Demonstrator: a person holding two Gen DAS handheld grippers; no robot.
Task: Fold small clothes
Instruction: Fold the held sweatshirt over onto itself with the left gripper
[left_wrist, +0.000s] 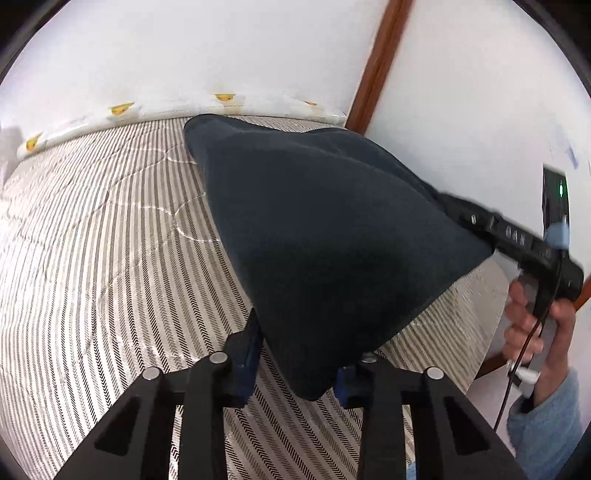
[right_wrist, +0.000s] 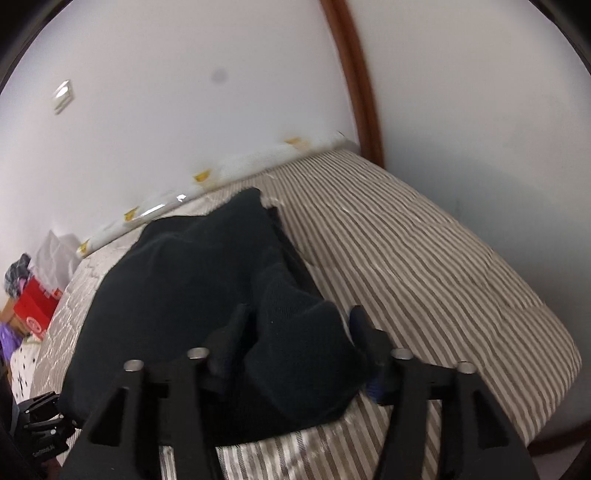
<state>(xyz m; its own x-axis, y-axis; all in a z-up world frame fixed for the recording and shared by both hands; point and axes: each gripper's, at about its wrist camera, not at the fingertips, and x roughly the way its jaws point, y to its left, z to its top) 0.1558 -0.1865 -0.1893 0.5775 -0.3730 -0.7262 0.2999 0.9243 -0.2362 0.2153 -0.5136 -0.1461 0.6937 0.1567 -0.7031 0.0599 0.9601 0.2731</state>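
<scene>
A dark navy garment (left_wrist: 314, 229) is spread over the striped bed. One corner rises into my left gripper (left_wrist: 299, 365), whose blue pads press on the cloth from both sides. In the right wrist view the same garment (right_wrist: 192, 288) lies bunched on the bed. My right gripper (right_wrist: 299, 317) stands open around a thick fold, and its right finger (right_wrist: 364, 328) is just clear of the cloth. In the left wrist view the right gripper's black body (left_wrist: 517, 240) reaches in from the right, held by a hand (left_wrist: 528, 325). Its fingertips are hidden behind the garment.
The grey-and-white striped bedcover (left_wrist: 110, 240) runs to a white wall, with a white roll with yellow marks (left_wrist: 122, 110) along the far edge. A brown wooden post (right_wrist: 354, 81) stands at the bed's corner. A red box (right_wrist: 35, 306) and clutter sit beyond the left edge.
</scene>
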